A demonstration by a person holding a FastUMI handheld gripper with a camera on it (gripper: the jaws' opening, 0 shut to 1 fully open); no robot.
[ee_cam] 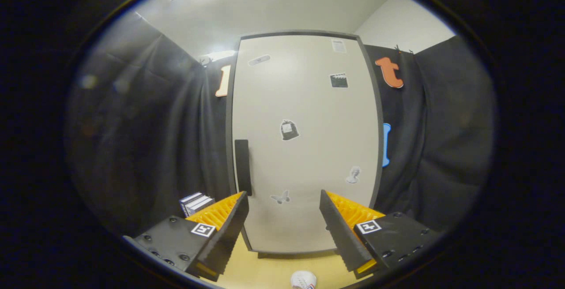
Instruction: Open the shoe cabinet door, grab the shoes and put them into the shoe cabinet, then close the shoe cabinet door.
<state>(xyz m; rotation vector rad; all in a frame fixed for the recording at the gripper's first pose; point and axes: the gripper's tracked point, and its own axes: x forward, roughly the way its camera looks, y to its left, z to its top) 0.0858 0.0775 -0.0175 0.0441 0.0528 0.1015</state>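
The shoe cabinet (304, 148) stands upright straight ahead, a tall white door in a dark frame with several small stickers on it. The door is closed. Its dark vertical handle (242, 165) sits on the door's left side, just beyond my left finger. My gripper (284, 231) is open, its fingers spread wide before the lower part of the door, with nothing between them. A white shoe (303, 279) lies on the wooden floor below the fingers, only its tip visible.
A small stack of books (196, 203) rests by the cabinet's left foot, behind my left finger. Black cloth walls close in on both sides. The wooden floor (265, 271) runs from the cabinet toward me.
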